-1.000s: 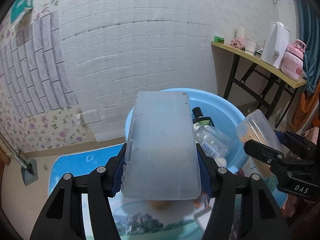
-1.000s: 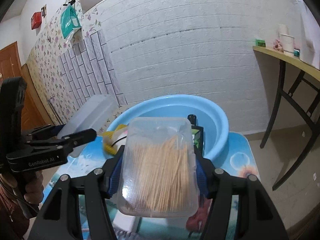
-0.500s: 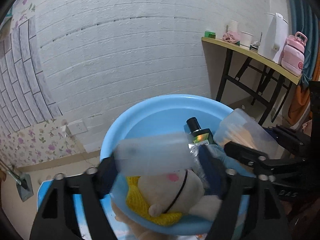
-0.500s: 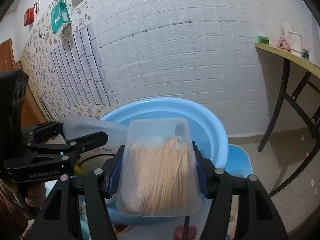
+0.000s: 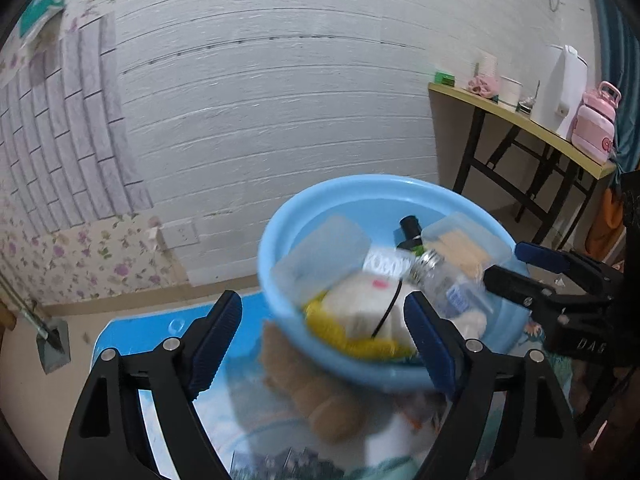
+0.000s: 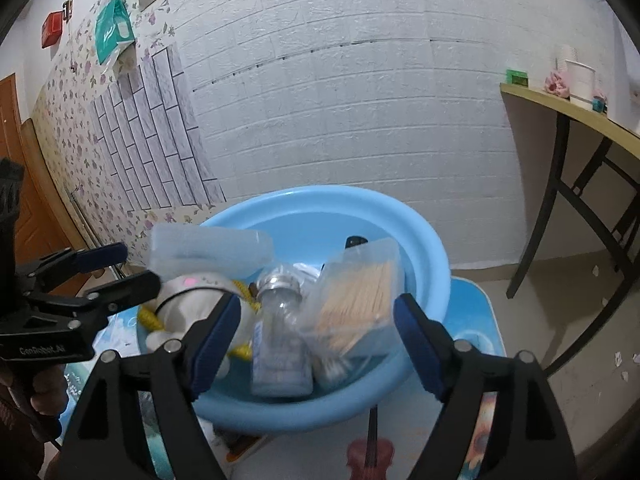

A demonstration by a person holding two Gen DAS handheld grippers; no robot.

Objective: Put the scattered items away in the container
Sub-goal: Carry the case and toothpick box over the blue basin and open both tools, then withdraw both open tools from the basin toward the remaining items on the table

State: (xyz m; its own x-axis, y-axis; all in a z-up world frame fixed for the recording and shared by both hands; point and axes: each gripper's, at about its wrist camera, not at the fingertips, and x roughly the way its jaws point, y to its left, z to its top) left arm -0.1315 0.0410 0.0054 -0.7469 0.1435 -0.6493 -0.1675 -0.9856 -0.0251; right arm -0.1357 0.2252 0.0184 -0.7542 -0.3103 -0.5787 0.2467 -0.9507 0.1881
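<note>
Gone from both grips since a second ago: the frosted flat case (image 5: pixel 320 256) out of the left gripper (image 5: pixel 326 322), the clear box of toothpicks (image 6: pixel 354 300) out of the right gripper (image 6: pixel 318 334) — both now lying loose in the blue basin (image 6: pixel 424 264). Jaws of each opening, wide apart, pads pressing on nothing. Case at about ten o'clock in the basin, propped on the white plush toy (image 5: pixel 360 308), long axis slanting up toward one o'clock in the left view. Toothpick box at two o'clock, leaning against the clear bottle (image 6: pixel 280 340). Still outside on the printed mat (image 5: pixel 172 332): a brown plush piece (image 5: pixel 312 384) just beside the basin's near wall, at six o'clock from the rim, directly between the left gripper's blue pads and nearest to that hand — probably the next pick, long axis running toward five o'clock. Blurred, so shape uncertain.
</note>
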